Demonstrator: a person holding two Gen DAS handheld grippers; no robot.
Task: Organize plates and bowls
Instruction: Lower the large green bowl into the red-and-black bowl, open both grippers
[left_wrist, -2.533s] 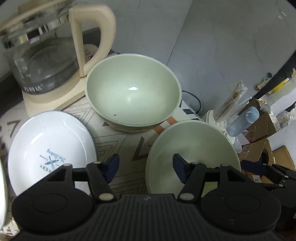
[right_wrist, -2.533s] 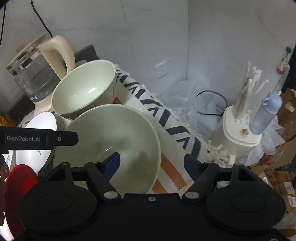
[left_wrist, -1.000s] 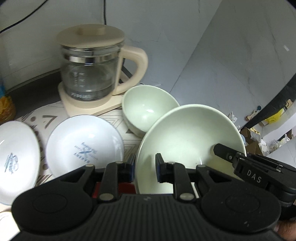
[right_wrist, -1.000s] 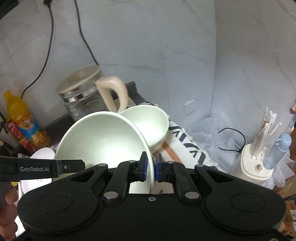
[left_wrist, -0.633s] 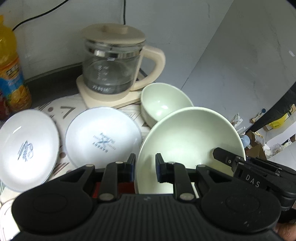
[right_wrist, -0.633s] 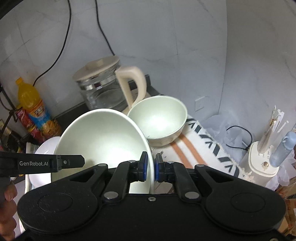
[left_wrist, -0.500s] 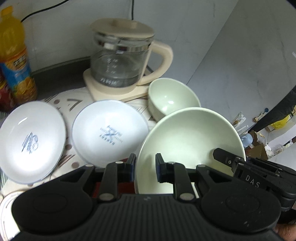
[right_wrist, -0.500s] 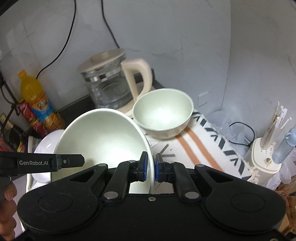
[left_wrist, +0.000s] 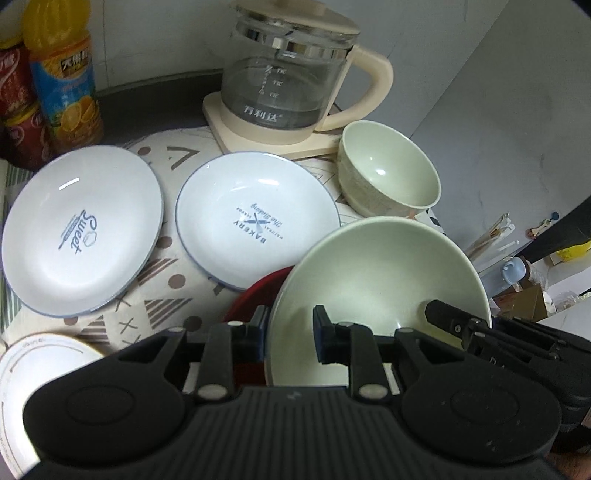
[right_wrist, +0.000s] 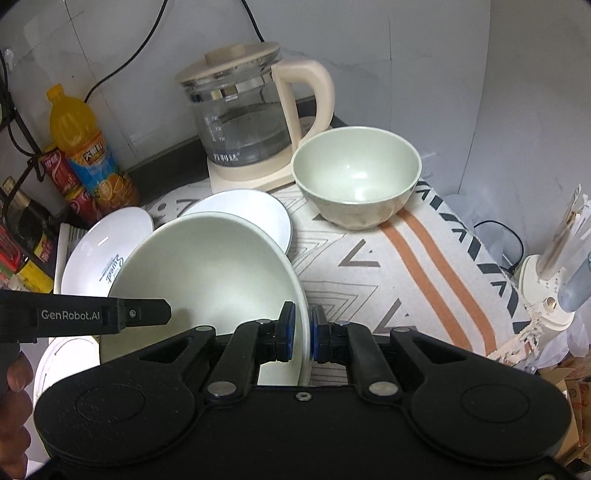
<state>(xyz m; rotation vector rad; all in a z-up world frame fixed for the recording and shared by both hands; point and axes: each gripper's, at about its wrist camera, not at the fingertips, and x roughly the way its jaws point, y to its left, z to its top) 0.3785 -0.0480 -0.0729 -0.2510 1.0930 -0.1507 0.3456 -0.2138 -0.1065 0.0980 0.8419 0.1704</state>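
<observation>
Red can (left_wrist: 16, 110): seen at the far left edge of the table, against the wall.
Juice bottle (left_wrist: 62, 70): stood just right of the red can; orange liquid and a blue label are shown.
Sweet plate (left_wrist: 81, 229): laid flat on the patterned cloth (right_wrist: 388, 277) toward the left side; blue lettering is read in its well.
Cream plate (left_wrist: 40, 373): only partly seen at the near left corner, cut off by the gripper body.
Bakery plate (left_wrist: 255, 218): set beside the Sweet plate, close to it, nearer the table's middle; its near right edge is hidden behind the large bowl and the red dish.
Red dish (left_wrist: 255, 299): a rim is glimpsed under the large bowl; little more can be told.
Kettle (left_wrist: 291, 70): glass with a cream lid, handle and base, kept at the back edge by the wall.
Left gripper (left_wrist: 289, 334): pressed together on the left rim of the large bowl, one pad inside, one outside.
Large bowl (right_wrist: 207, 280): pale green, tilted, held off the cloth at the near side between both grippers.
Right gripper (right_wrist: 302, 330): pinched onto the bowl's right rim.
Small bowl (right_wrist: 356, 173): pale green, upright on the cloth at the back right, touching the kettle's base.
</observation>
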